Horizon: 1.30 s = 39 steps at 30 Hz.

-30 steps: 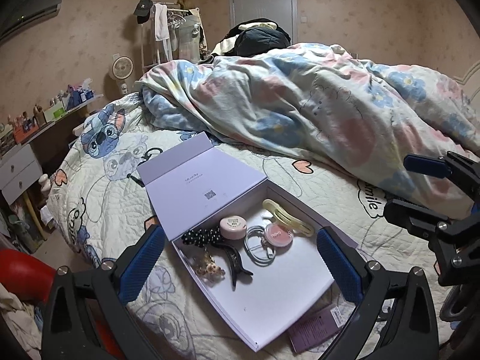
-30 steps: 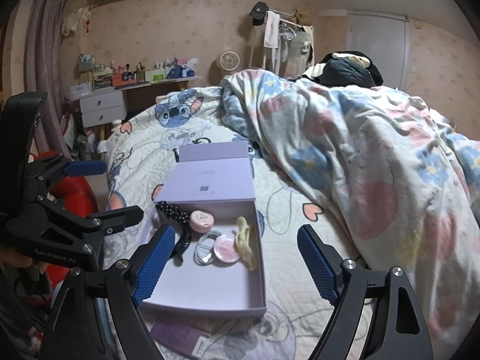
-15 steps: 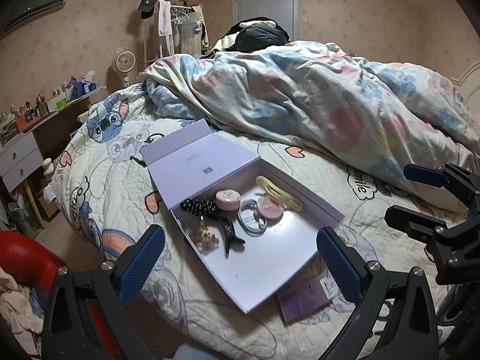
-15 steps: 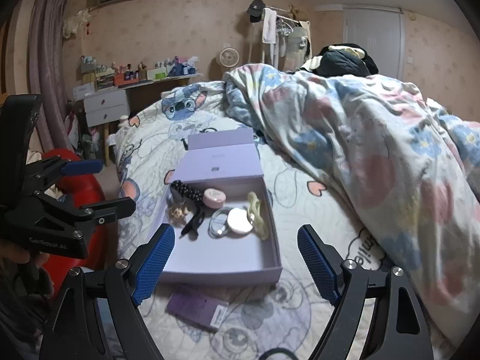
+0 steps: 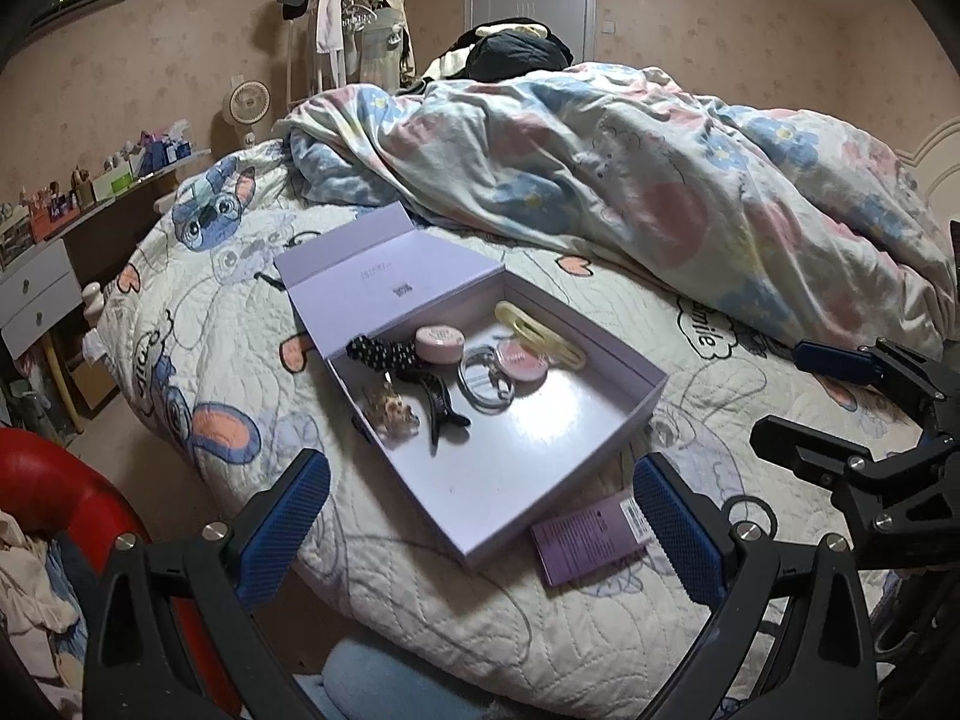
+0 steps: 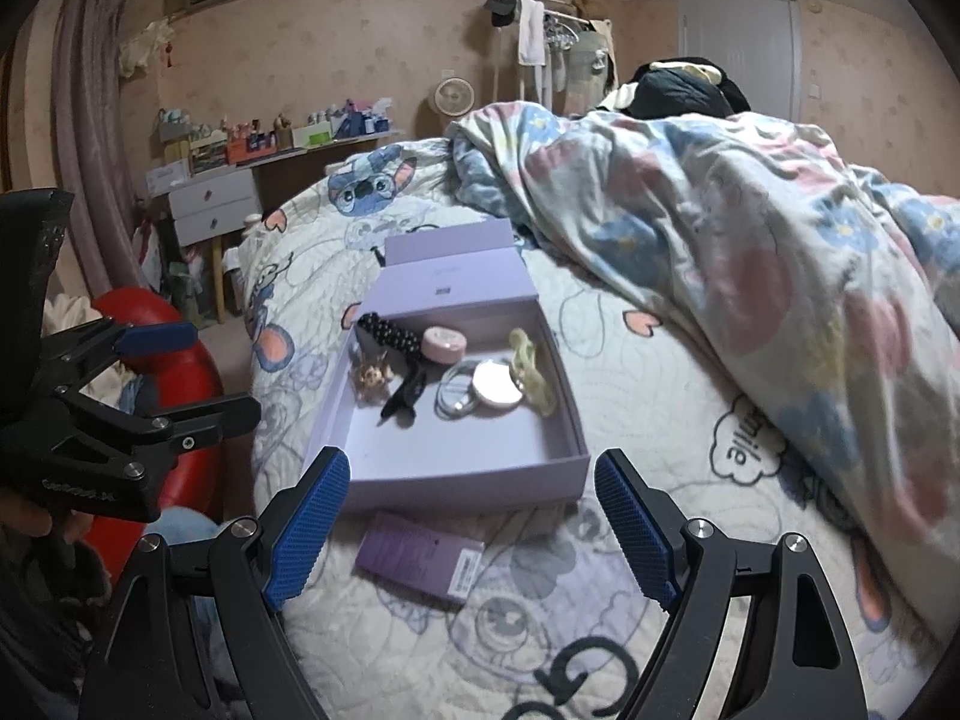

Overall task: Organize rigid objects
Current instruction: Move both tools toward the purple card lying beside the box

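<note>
An open lilac box (image 5: 624, 414) (image 6: 570, 414) lies on the bed with its lid folded back. Inside are a black beaded band (image 5: 384, 354), a pink round case (image 5: 440, 343) (image 6: 443, 345), a pink compact (image 5: 523, 355) (image 6: 497, 389), a yellow hair clip (image 5: 540, 336) (image 6: 531, 381), a black claw clip (image 5: 441, 411) (image 6: 403, 399), a coiled cable (image 5: 480, 381) and a brown ornament (image 5: 390, 414) (image 6: 372, 377). A small purple box (image 5: 591, 540) (image 6: 420, 555) lies on the quilt beside it. My left gripper (image 5: 480, 528) and right gripper (image 6: 471, 525) are open, empty, held back from the box.
A crumpled floral duvet (image 5: 630, 180) covers the far and right side of the bed. A red ball (image 6: 180, 372) sits on the floor at the left. A desk with drawers (image 6: 216, 204), a fan (image 6: 453, 96) and a clothes rack (image 6: 558, 36) stand along the wall.
Both grippers have pulled back and up from the box, so more of the bed and the small purple box shows. Both stay open. The box contents have not moved.
</note>
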Available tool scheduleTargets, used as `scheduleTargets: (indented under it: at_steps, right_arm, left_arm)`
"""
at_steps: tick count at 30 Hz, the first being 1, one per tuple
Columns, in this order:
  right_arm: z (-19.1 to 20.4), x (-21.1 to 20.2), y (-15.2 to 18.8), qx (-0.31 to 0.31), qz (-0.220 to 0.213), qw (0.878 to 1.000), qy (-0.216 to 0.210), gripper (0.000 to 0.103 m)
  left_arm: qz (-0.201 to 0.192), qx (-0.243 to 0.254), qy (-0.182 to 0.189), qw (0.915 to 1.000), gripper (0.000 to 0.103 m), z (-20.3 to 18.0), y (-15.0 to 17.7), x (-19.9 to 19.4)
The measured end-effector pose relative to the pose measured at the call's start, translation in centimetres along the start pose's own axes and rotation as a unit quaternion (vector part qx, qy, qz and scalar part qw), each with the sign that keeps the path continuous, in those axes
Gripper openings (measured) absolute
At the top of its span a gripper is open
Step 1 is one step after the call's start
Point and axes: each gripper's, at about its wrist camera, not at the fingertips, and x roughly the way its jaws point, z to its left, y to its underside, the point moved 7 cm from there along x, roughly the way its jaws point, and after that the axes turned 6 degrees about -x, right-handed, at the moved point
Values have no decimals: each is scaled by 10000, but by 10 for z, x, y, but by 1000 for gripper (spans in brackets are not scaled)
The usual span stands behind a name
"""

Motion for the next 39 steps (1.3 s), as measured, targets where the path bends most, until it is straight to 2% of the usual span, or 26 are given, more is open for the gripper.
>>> scheduleTargets:
  at_steps: [19, 29, 39]
  right_arm:
    - [14, 21, 51, -58, 154, 9995, -252, 84]
    - [7, 48, 86, -48, 509, 9981, -341, 81]
    - [9, 67, 105, -322, 689, 9961, -450, 81]
  left_arm:
    - [469, -41, 212, 9987, 103, -8, 58, 24]
    - [829, -18, 377, 9958, 102, -13, 87, 48]
    - [1070, 46, 562, 9927, 91, -20, 105, 71]
